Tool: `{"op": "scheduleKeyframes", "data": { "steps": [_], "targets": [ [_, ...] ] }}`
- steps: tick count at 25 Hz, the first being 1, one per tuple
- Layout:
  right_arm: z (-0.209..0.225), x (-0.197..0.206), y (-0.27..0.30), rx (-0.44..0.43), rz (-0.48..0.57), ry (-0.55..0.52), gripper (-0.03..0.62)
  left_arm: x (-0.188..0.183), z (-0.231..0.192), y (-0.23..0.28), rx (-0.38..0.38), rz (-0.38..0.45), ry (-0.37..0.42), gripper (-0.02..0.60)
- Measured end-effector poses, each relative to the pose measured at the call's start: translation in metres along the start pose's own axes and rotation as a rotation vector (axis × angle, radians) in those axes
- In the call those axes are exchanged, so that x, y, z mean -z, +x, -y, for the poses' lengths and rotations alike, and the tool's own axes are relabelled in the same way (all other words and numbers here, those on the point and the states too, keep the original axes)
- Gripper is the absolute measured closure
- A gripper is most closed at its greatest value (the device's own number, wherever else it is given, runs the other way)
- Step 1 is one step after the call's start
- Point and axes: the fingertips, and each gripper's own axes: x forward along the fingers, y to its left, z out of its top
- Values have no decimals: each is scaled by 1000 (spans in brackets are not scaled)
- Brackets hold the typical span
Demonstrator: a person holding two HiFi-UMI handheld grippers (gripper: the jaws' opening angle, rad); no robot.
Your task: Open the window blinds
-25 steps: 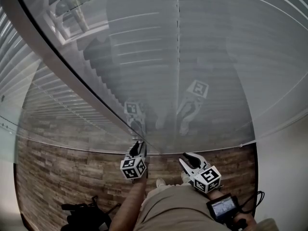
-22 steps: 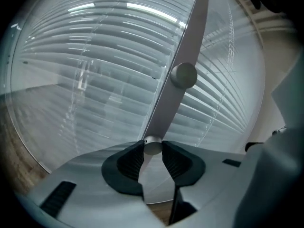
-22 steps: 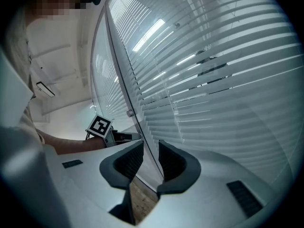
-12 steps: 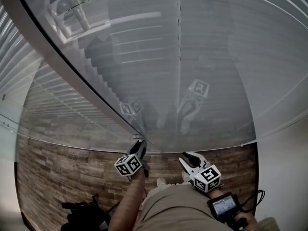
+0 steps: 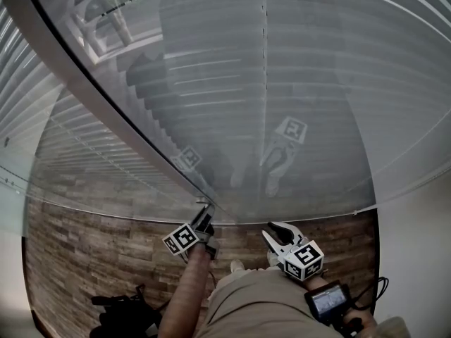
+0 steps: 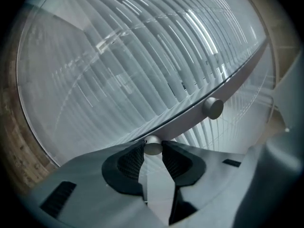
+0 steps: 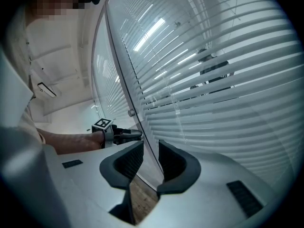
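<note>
At the grey metal post (image 6: 228, 87) dividing the glazing, a small round silver knob (image 6: 153, 144) sits pinched between the ribbed pads of my left claw (image 6: 152, 152). I take it to be the tilt control, which is why I've gone for it rather than for the slats themselves. The white slatted window blinds (image 6: 118, 70) hang sealed behind the glass, so no claw can reach them directly. A second silver knob (image 6: 213, 108) sits further along the same post, untouched.

From the head view the left claw (image 5: 204, 215) is pressed up against the foot of the post (image 5: 84, 97), its marker cube tipped over to one side – a wrist rolled for twisting, I'd say. The blinds (image 5: 296, 62) fill the pane above it.

My right claw (image 7: 147, 148) is spread and empty, held off the glass near the pane's lower edge; it has no job here. Through its camera the slats (image 7: 228, 94) show dark gaps between them – partly tilted, I judge, not yet fully open. The right claw (image 5: 271, 232) hangs over the wood-plank floor (image 5: 91, 245).
</note>
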Motion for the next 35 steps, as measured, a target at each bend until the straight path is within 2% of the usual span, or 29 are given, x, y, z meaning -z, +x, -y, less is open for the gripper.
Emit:
{"op": "scheduleKeyframes", "data": {
  "steps": [3, 8, 20, 25, 27, 29, 31, 33, 35],
  "targets": [
    [-1, 1, 0, -1, -2, 0, 496, 0, 0, 0, 36, -6, -68, 446],
    [-3, 1, 2, -5, -5, 0, 496, 0, 1, 0, 75, -18, -140, 446],
    [-6, 0, 6, -8, -8, -3, 496, 0, 1, 1, 215, 0, -448, 446],
    [-8, -1, 6, -11, -8, -6, 496, 0, -1, 0, 271, 17, -530, 446],
    [-8, -2, 7, -12, -8, -8, 496, -1, 1, 1, 266, 25, -471, 446],
    [-9, -2, 7, -14, -7, -9, 496, -3, 4, 0, 226, 29, -335, 445],
    [-9, -2, 7, -13, -8, -10, 496, -4, 7, -2, 169, 22, -184, 386],
    [-7, -1, 7, -10, -11, -8, 496, -3, 9, -4, 92, -1, 16, 352],
    [-6, 0, 6, -7, -11, -5, 496, -1, 7, -6, -25, -39, 303, 341]
  ]
}}
